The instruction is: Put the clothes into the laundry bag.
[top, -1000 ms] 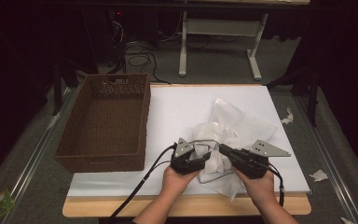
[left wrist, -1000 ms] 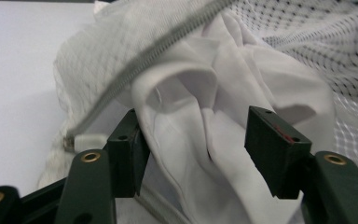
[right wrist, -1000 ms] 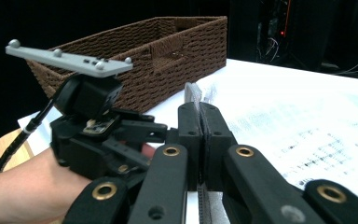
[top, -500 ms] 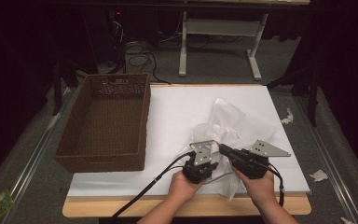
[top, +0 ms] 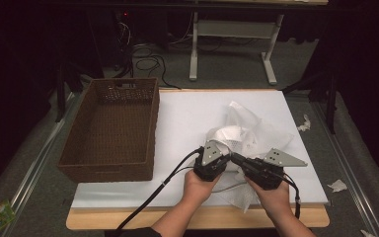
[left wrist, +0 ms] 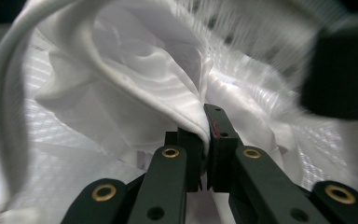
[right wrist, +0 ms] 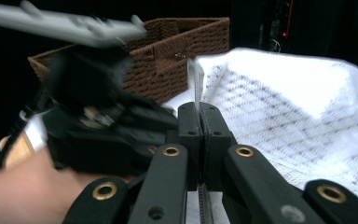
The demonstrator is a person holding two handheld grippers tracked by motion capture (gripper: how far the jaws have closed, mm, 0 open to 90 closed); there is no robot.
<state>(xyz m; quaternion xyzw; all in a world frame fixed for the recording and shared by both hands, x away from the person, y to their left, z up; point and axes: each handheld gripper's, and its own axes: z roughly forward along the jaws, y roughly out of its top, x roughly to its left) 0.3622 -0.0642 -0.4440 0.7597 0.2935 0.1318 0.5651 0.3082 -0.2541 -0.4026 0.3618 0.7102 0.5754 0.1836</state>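
The white mesh garment (top: 249, 136) is lying crumpled on the bench (top: 187, 123), both the left gripper (left wrist: 204, 126) and right gripper (right wrist: 199, 114) clamping its fabric, while folding or moving it to the wicker basket (top: 109, 129) is looking barely begun.

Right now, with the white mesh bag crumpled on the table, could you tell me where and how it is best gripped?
Grip the white mesh bag at its thick hemmed edge, coming in level from the near side, I would say. The hem is a firm, folded band that stands up from the soft heap. The left gripper is shut on a fold of it, and the right gripper pinches a thin edge.
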